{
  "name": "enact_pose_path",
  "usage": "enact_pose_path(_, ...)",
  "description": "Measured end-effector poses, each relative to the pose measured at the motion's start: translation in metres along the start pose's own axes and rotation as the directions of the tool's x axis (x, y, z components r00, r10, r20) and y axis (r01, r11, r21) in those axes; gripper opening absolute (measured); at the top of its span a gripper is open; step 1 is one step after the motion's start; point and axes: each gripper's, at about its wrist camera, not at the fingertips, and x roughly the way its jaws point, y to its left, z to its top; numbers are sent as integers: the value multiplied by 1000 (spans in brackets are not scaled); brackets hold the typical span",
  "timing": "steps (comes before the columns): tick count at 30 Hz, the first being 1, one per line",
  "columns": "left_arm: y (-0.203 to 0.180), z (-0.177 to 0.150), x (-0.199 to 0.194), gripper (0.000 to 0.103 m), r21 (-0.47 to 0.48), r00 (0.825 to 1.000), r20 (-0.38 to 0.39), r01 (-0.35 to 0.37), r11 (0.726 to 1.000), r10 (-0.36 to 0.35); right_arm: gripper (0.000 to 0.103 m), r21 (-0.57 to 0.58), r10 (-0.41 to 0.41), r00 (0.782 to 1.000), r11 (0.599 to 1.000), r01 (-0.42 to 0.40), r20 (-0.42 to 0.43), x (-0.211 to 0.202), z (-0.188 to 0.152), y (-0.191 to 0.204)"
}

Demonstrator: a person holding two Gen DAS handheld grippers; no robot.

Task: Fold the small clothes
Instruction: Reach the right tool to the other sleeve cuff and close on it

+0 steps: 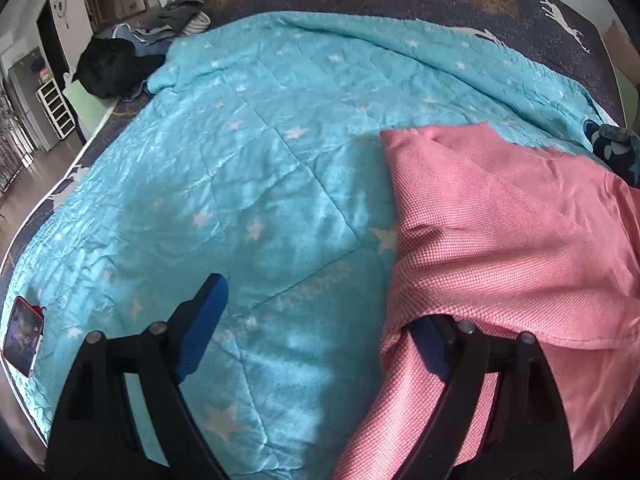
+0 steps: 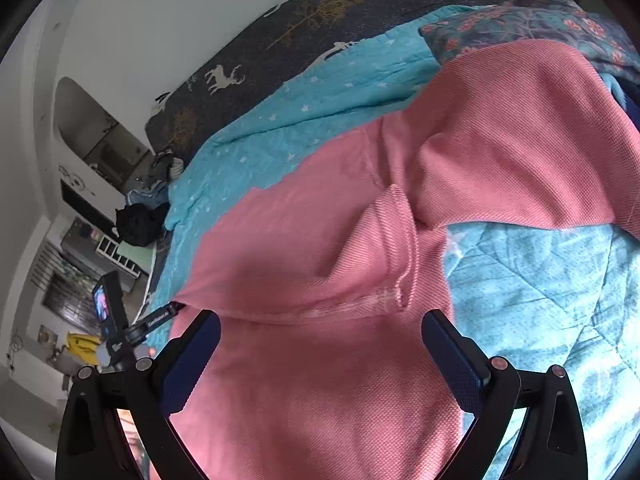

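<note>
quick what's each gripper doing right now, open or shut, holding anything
Left gripper: open, pink garment draped over one finger, not clamped.
Right gripper: open above the garment, nothing gripped.

Both views are taken from wrist-mounted fisheyes angled steeply down, close over the bed; the pink garment and turquoise quilt are shared.

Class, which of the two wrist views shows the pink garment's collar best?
The right wrist view: the collar of the pink garment lies mid-frame, above the open right gripper. The left wrist view shows only the garment's plain side, with no collar visible.
</note>
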Motion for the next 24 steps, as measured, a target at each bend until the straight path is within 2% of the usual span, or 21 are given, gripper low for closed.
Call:
enact_pose_path(6, 8, -3, 8, 88, -42, 998, -29, 56, 998, -58, 102, 10, -2, 1000, 1000, 3, -7, 1, 2, -3)
enact_pose_path(9, 6, -5, 6, 88, -34, 998, -24, 56, 998, -57, 100, 10, -13, 1000, 1000, 13, 9, -2, 6, -2)
enact_pose_path(11, 6, -6, 6, 88, -30, 998, -24, 56, 998, -56, 82, 27, -9, 1000, 1000, 8, 10, -4, 9, -4)
enact_pose_path(13, 6, -6, 7, 88, -33, 998, -26, 60, 998, -61, 75, 47, 2, 1000, 999, -3, 9, -6, 10, -9)
enact_pose_path(18, 6, -7, 7, 89, -35, 998, -29, 56, 998, -57, 74, 108, -4, 1000, 994, 7, -24, 4, 12, -23)
enact_pose_path(24, 3, -6, 8, 90, -26, 999, -32, 42, 999, -42, 74, 169, 93, 993, 982, -79, -77, 35, 17, -35)
